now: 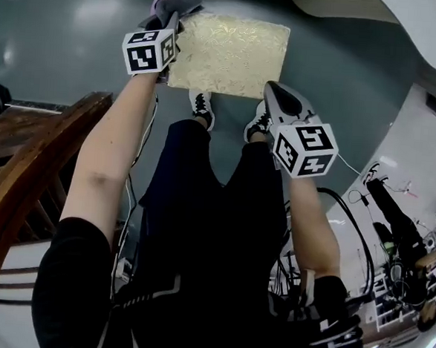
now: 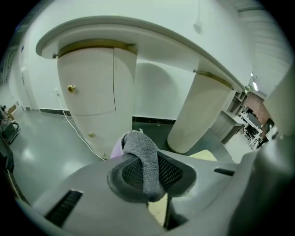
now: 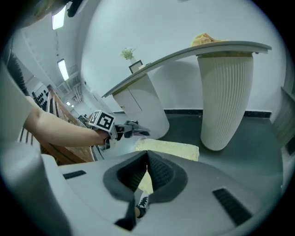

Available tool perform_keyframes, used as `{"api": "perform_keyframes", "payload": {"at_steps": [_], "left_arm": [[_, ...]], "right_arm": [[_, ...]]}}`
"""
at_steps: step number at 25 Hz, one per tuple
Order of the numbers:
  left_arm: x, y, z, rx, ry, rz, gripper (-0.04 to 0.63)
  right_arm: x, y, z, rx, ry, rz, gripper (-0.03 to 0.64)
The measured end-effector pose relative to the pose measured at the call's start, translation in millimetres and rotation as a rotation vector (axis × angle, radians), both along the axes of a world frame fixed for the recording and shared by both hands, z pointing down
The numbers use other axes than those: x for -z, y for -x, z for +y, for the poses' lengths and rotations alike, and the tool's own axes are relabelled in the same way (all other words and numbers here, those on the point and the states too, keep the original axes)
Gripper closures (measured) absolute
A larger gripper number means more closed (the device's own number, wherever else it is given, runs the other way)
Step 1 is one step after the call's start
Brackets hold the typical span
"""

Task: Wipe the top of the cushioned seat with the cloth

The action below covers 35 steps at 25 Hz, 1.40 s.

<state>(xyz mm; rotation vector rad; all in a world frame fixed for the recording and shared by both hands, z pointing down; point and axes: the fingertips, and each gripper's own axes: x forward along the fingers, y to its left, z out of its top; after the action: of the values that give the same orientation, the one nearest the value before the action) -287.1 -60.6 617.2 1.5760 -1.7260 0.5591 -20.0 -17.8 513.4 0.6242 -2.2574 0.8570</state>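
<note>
The cushioned seat (image 1: 230, 55) is a pale gold square pad low over the grey floor, just beyond the person's feet. My left gripper (image 1: 167, 16) hangs above its far left corner, shut on a grey and lilac cloth (image 1: 175, 1). In the left gripper view the cloth (image 2: 138, 145) bulges up out of the closed jaws of the left gripper (image 2: 147, 182). My right gripper (image 1: 277, 99) is held at the seat's near right corner, shut and empty. In the right gripper view the right gripper (image 3: 146, 173) points at the seat (image 3: 168, 148), with the left gripper (image 3: 125, 129) and cloth (image 3: 137, 132) beyond.
A white table on thick ribbed columns (image 3: 226, 97) stands behind the seat, with a cabinet base (image 2: 94, 92). A wooden rail (image 1: 31, 186) runs along the left. Cables and gear (image 1: 393, 219) lie at the right. The person's shoes (image 1: 202, 107) rest by the seat's near edge.
</note>
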Motion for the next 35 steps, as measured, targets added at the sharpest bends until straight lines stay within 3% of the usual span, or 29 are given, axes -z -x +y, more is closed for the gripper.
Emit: {"api": "perform_keyframes", "payload": {"at_steps": [6,12,19,27,35], "left_arm": [[89,-28,15,-0.041,-0.137,0.040,0.555],[164,-39,29,-0.016,-0.229,0.033,0.555],[265,-56,39,-0.040,-0.354,0.049,0.555],[361,-85,51,-0.088,-0.459,0.052,0.555],[428,-110,57,-0.159,-0.529,0.052,0.555]], "right_arm": [[54,2,3,-0.010,-0.025,-0.047,0.612],[103,-4,-11,0.046,-0.137,-0.028,0.611],[179,-8,-39,-0.001,-0.225,-0.087,0.611],[259,-16,-41,0.043,-0.336,-0.099,0.611],[315,-41,-49,0.012,-0.389,-0.118,0.612]]}}
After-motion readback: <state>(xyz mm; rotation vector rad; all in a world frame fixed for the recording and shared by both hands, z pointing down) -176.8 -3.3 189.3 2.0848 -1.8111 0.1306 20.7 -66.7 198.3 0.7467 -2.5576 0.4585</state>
